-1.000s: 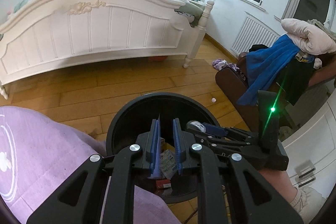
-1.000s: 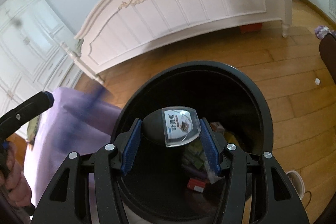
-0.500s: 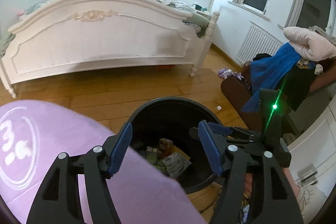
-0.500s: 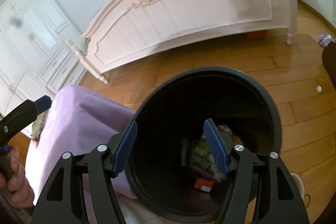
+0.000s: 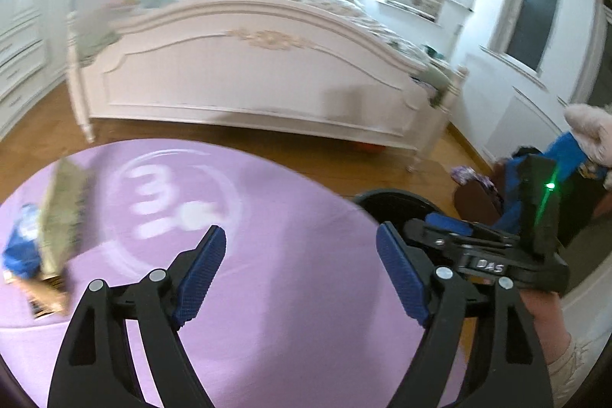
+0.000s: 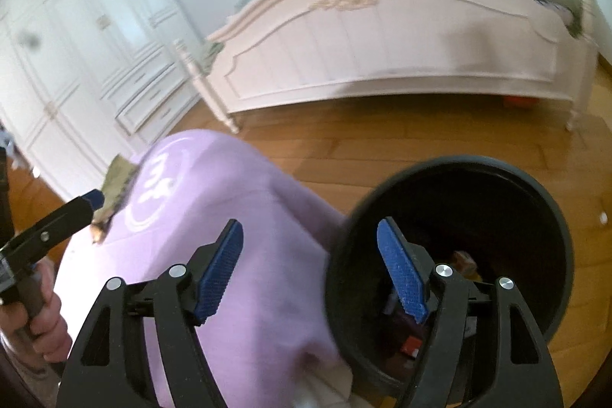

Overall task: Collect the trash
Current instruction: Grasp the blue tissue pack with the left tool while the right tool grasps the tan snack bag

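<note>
trash: two pieces on one purple cloth, one black bin.

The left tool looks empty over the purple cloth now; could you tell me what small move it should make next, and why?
Probably swing the left tool toward the wrapper litter lying at the cloth's far left edge. Its jaws have just been opening and nothing is between them, as with the right tool; the black bin already holds trash, while that litter on the purple cloth appears uncollected.
</note>
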Demonstrator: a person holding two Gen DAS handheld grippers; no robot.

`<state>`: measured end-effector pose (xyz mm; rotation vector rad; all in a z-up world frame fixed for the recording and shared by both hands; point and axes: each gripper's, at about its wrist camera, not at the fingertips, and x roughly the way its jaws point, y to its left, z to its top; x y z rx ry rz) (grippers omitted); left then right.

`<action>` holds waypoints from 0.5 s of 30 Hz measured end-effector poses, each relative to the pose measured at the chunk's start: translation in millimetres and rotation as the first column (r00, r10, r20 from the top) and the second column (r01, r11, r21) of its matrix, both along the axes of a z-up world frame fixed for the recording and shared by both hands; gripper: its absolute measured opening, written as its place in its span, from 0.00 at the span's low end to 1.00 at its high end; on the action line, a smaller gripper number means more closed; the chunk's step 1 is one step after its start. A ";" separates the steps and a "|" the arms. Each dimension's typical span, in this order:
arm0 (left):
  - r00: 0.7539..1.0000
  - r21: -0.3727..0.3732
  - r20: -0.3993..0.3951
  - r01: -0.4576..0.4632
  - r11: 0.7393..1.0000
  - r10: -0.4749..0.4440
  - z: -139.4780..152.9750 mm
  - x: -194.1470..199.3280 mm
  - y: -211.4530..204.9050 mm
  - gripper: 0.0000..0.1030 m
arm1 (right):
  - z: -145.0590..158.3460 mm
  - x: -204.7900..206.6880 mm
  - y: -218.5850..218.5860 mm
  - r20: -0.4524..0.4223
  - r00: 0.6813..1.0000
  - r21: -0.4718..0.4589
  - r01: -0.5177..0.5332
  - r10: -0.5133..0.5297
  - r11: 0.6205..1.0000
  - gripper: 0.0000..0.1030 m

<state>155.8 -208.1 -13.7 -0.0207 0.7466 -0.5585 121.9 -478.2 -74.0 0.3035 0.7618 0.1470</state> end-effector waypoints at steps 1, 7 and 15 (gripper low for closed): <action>1.000 -0.001 -0.001 -0.028 1.000 0.028 0.5 1.3 14.0 0.78 | 3.7 3.7 11.1 0.003 1.000 -0.007 -0.022 0.022 1.000 0.70; 0.988 0.014 0.002 -0.154 0.988 0.154 0.0 8.3 77.0 0.78 | 20.7 24.4 70.6 0.008 0.991 -0.048 -0.134 0.134 0.990 0.70; 0.967 0.060 0.006 -0.254 0.965 0.255 -5.7 16.1 148.7 0.78 | 33.3 47.6 149.9 0.000 0.962 -0.093 -0.271 0.273 0.958 0.70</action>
